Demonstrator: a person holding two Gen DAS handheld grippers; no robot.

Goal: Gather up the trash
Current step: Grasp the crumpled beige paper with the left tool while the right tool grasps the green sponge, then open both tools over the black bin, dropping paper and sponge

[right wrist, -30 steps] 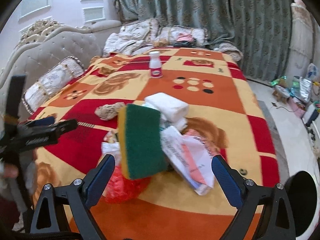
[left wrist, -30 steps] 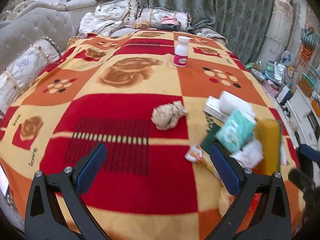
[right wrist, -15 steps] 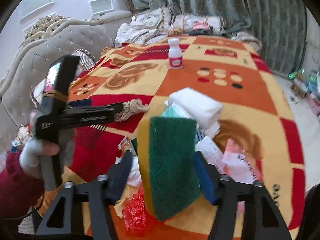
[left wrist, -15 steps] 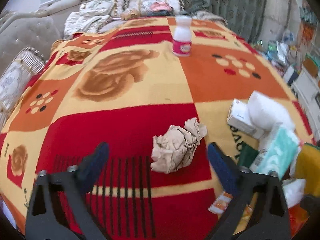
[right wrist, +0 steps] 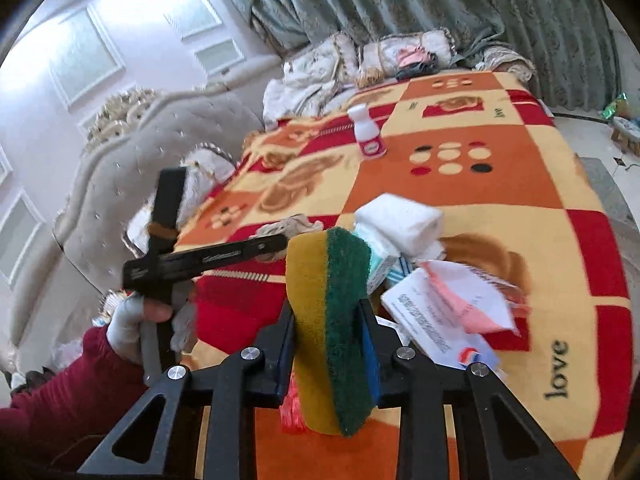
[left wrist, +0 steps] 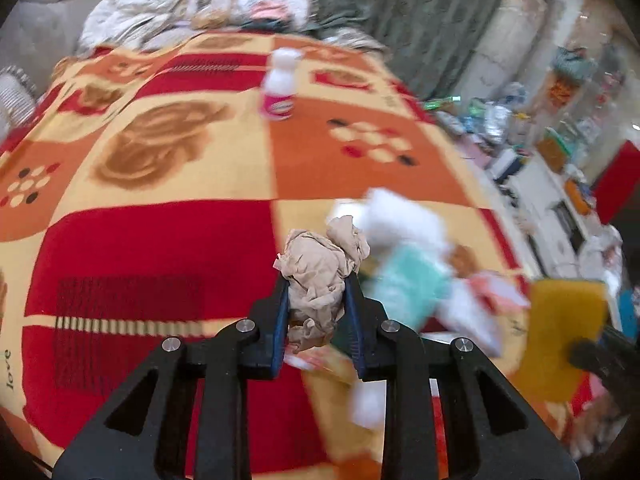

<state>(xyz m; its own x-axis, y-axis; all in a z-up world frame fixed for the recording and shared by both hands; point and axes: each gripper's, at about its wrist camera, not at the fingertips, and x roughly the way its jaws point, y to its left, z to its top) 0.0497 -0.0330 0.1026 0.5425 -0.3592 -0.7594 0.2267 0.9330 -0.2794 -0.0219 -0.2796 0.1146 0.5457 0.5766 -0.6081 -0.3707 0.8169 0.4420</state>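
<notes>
Left claw point(left wrist: 316, 300) clamped on paper wad point(left wrist: 320, 276), over red blanket point(left wrist: 140, 240) patch. Right claw point(right wrist: 328, 320) clamped on sponge point(right wrist: 332, 328), above trash pile point(right wrist: 420, 280) near bed's foot edge. Bottle point(right wrist: 369, 132) upright, well apart; open blanket between.

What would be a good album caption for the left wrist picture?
Left gripper jaws shut on crumpled brown paper above a patterned blanket strewn with trash.

Left tool point(left wrist: 316, 292) clamped on crumpled brown paper point(left wrist: 320, 276), near centre. Blurred trash pile point(left wrist: 412, 280) just right. Yellow sponge point(left wrist: 560, 340) far right. White bottle point(left wrist: 279, 86) far on bed point(left wrist: 160, 220).
</notes>
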